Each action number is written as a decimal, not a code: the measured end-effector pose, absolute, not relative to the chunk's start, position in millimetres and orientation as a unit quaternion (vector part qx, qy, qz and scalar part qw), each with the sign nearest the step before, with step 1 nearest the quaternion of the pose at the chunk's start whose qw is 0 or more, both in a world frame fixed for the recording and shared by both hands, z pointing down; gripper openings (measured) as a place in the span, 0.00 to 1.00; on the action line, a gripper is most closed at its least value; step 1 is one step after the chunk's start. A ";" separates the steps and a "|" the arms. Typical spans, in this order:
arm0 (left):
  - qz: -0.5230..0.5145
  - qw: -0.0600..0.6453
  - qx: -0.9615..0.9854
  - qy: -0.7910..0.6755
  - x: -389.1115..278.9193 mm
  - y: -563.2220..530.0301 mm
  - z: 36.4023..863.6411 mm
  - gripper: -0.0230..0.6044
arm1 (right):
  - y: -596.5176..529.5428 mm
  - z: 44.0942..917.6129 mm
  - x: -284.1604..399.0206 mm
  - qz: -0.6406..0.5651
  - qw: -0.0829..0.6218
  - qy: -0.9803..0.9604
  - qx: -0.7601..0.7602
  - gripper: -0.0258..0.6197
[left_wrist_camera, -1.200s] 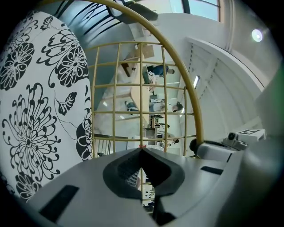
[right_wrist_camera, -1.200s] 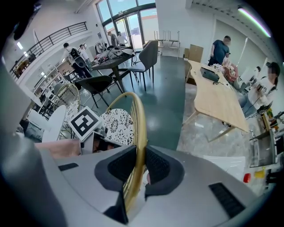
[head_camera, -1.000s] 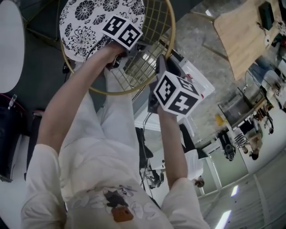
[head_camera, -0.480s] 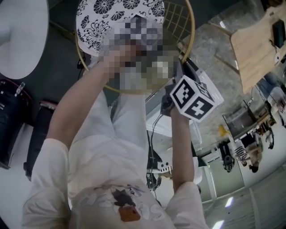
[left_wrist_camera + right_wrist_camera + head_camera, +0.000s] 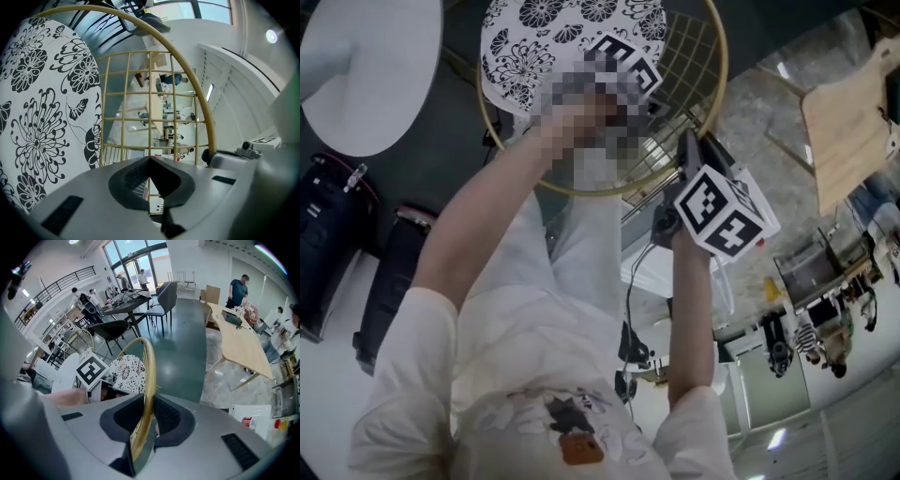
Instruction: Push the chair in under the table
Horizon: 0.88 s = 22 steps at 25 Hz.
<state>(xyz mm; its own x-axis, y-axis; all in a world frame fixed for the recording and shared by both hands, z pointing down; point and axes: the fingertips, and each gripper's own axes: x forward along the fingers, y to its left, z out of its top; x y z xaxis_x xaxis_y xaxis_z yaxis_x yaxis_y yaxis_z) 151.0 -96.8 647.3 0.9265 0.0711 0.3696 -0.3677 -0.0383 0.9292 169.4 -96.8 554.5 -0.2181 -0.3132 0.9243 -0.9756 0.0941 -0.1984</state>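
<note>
Gold chair (image 5: 149, 366) rim between R gripper (image 5: 146, 422) jaws, clamped; L gripper (image 5: 150, 163) jaws clenched shut, tips at backrest wire grid.

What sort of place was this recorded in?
Probably an open-plan office or shared workshop: a long wooden table with people working at it, office chairs around a cluttered desk, and tall glass windows.

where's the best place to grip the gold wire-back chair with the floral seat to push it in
The gold hoop rim of the backrest, from behind the chair, jaws straddling it. It is a thin round tube that fits between the pads, as the right gripper clamped on it shows; the grid wires inside look flimsier.
</note>
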 end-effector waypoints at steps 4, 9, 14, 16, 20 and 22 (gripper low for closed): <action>0.157 0.684 0.702 -0.118 131.3 -95.1 645.6 0.05 | -94.2 553.2 150.1 0.450 0.368 -0.643 0.500 0.14; 0.149 0.686 0.700 -0.130 137.5 -105.7 645.7 0.05 | -104.4 553.4 156.5 0.451 0.368 -0.645 0.494 0.14; 0.145 0.683 0.703 -0.136 115.5 -105.5 643.2 0.05 | -103.8 551.3 134.9 0.450 0.365 -0.648 0.495 0.14; 0.139 0.684 0.702 -0.140 111.4 -107.0 642.6 0.05 | -104.5 551.7 132.1 0.447 0.367 -0.646 0.499 0.14; 0.142 0.682 0.703 -0.143 112.5 -109.5 643.5 0.05 | -108.3 551.7 133.2 0.444 0.367 -0.644 0.504 0.14; 0.140 0.682 0.703 -0.141 111.3 -110.4 643.7 0.05 | -109.4 551.8 131.7 0.439 0.369 -0.646 0.503 0.14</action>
